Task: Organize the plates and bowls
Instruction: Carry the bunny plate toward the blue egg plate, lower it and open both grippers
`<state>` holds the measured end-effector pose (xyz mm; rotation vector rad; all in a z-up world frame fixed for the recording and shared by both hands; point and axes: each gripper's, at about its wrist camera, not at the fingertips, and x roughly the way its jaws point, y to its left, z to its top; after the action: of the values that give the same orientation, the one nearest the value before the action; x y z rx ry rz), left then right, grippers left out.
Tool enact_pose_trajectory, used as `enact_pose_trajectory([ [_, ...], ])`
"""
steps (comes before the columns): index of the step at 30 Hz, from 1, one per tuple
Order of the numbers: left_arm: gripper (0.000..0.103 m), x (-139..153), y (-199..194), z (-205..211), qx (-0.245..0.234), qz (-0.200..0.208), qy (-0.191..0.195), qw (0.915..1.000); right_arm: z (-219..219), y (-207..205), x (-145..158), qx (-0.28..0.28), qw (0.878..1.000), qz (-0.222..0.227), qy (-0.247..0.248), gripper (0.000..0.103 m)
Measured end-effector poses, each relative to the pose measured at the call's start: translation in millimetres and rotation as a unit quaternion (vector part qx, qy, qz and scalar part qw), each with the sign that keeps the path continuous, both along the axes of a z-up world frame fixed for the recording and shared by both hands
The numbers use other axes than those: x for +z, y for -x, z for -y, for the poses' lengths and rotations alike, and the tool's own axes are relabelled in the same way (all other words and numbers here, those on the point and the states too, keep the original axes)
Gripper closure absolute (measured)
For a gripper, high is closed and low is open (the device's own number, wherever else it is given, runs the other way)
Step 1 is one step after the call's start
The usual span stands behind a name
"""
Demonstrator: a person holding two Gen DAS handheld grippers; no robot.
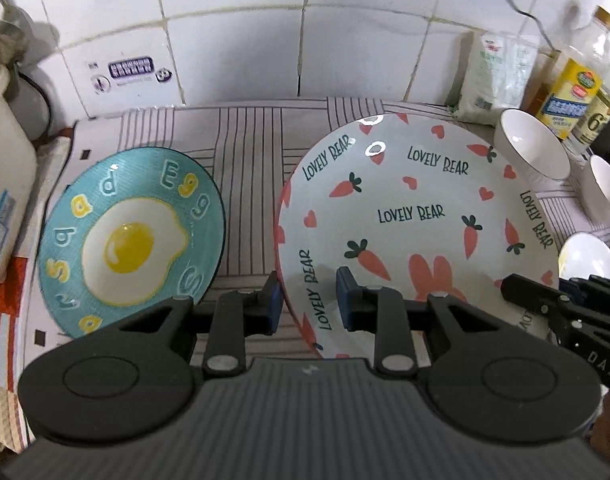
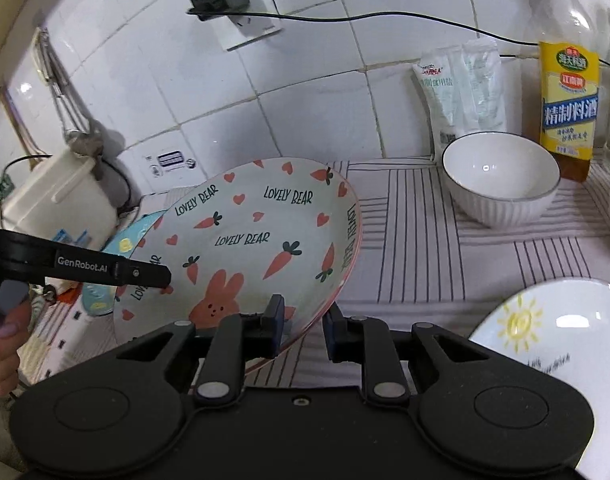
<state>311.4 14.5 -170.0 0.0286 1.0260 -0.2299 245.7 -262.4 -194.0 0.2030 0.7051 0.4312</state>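
Both grippers are clamped on the rim of the carrot plate (image 1: 417, 216): the left gripper (image 1: 309, 300) on its near-left edge, the right gripper (image 2: 303, 330) on the opposite edge, each with one jaw inside the rim and one outside. The plate looks tilted clear of the desk (image 2: 445, 264), beside the blue egg plate (image 1: 133, 236). The step in hand seems to be carrying it; next it probably needs level travel over the egg plate for stacking.

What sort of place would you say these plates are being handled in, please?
Most likely a home kitchen counter: white wall tiles, a cooking wine bottle by the wall, and plates and bowls on a striped cloth.
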Motion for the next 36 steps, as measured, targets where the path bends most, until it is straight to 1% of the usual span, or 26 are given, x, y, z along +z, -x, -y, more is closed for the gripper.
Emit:
enact_pose_trajectory([
  [4,0.077,-4,-21,2,0.008,0.001,-0.008,0.9999,1,-21,-5,0.001,1.000,-0.007,-0.002,0.077],
  [8,0.077,-11,-43,8,0.006,-0.010,-0.008,0.9999,-8,-39,-6,-0.003,1.000,-0.021,0.002,0.076],
  [17,0.077,-34,-75,18,0.008,-0.026,-0.007,0.9996,-20,-72,-13,-0.003,0.999,-0.040,0.033,0.075],
  [22,0.077,-42,-83,21,0.007,-0.028,-0.013,0.9995,-20,-88,-18,-0.007,0.998,-0.049,0.039,0.075],
  [25,0.078,-48,-84,21,0.008,-0.030,-0.006,0.9995,-19,-95,-21,-0.012,0.998,-0.050,0.046,0.075],
  [29,0.078,-51,-83,23,0.006,-0.032,0.002,0.9995,-24,-96,-18,-0.022,0.996,-0.045,0.075,0.074],
  [31,0.078,-51,-85,23,0.007,-0.038,0.005,0.9992,-24,-98,-18,-0.021,0.995,-0.046,0.082,0.074],
  [34,0.078,-51,-85,23,0.008,-0.054,0.001,0.9985,-26,-102,-20,-0.023,0.993,-0.067,0.090,0.070],
  [36,0.078,-46,-82,25,0.005,-0.066,-0.009,0.9978,-31,-100,-17,-0.035,0.990,-0.075,0.117,0.070],
])
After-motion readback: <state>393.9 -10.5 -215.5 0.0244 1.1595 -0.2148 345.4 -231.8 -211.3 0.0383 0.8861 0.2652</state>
